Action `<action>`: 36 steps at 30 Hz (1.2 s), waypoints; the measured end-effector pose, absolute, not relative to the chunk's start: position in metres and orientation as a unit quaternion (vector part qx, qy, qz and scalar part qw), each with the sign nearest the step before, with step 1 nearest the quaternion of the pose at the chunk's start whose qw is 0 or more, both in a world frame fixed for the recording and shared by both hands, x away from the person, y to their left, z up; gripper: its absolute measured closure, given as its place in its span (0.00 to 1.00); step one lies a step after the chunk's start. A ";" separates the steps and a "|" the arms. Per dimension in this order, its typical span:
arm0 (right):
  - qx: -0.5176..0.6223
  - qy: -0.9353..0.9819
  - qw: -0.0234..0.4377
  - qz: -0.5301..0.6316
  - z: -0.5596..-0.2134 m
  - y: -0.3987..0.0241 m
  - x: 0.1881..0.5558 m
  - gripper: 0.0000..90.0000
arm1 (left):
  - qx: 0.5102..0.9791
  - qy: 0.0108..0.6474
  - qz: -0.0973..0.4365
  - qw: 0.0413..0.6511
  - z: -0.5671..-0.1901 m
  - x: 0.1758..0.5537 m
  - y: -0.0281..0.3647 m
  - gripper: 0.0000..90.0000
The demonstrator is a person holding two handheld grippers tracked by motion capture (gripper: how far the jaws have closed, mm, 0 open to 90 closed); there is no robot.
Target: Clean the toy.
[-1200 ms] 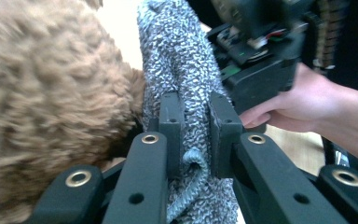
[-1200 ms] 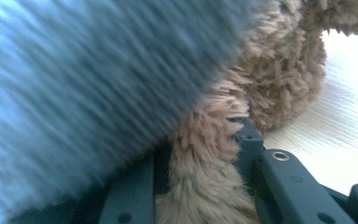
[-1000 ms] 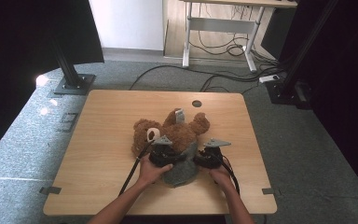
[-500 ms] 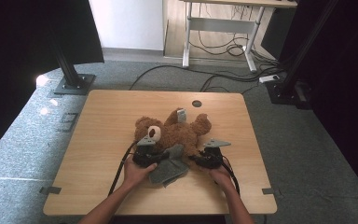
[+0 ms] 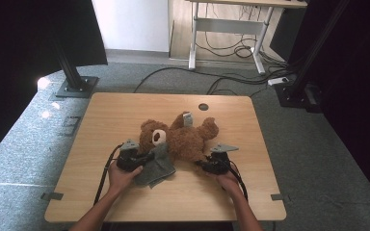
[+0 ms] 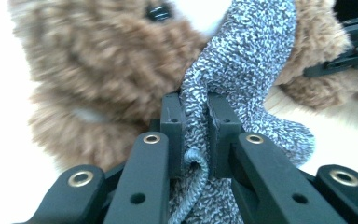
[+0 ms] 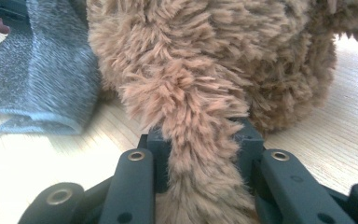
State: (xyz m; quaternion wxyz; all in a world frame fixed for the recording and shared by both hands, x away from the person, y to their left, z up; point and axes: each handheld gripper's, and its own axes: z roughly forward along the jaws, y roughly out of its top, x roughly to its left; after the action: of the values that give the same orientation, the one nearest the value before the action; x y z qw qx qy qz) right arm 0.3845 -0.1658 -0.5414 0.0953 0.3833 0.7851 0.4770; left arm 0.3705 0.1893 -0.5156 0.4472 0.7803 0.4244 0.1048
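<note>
Left gripper (image 6: 195, 116): jaws pinched tight on a fold of the grey knit cloth (image 6: 251, 70), with a bit of its cord dangling between the jaws. In the high view it sits at the bear's head end (image 5: 134, 159), held in the person's left hand (image 5: 123, 175).
Right gripper (image 7: 204, 135): jaws closed on a floppy furry limb of the teddy bear (image 7: 200, 93); can't say for sure if it's an arm or a leg. From above it's at the bear's lower right (image 5: 215, 165), in the right hand (image 5: 229, 180).
Bear looks: shaggy brown plush with a pale muzzle and dark eye, plus a small grey tag or patch up top (image 5: 188, 119).
Bear spot: lying roughly mid-table (image 5: 183, 137), a little toward the person's side.
Cloth: speckled grey knit, draped off the bear's head side onto the wood (image 5: 156, 166).
Edges and room: wooden table (image 5: 111, 115) has plenty of bare surface behind the bear and to both sides; less in front, where the hands are. Small dark round hole (image 5: 203, 107) near the far edge, well apart from the bear.
Orientation: long axis runs roughly left to right across the table, head toward the left, tilted a bit.
</note>
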 end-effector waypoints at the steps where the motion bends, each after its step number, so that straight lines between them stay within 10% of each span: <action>1: 0.383 0.785 0.095 0.477 -0.542 -0.166 0.384 0.75 | 0.780 0.424 0.105 0.447 -0.516 0.371 0.189 0.88; 13: 0.386 0.783 0.089 0.479 -0.542 -0.168 0.384 0.75 | 0.741 0.486 0.107 0.451 -0.515 0.374 0.256 0.88; 27: 0.384 0.783 0.085 0.481 -0.543 -0.169 0.383 0.76 | 0.760 0.349 0.048 0.546 -0.471 0.362 0.175 0.88; 36: 0.382 0.784 0.080 0.483 -0.543 -0.170 0.382 0.76 | 0.764 0.398 0.095 0.498 -0.466 0.403 0.146 0.88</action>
State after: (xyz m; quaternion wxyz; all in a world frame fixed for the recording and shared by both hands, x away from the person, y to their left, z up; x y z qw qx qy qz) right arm 0.3823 -0.1696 -0.5433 0.0802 0.3816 0.7841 0.4829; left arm 0.4033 0.1457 -0.4658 0.4982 0.7645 0.3980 0.0950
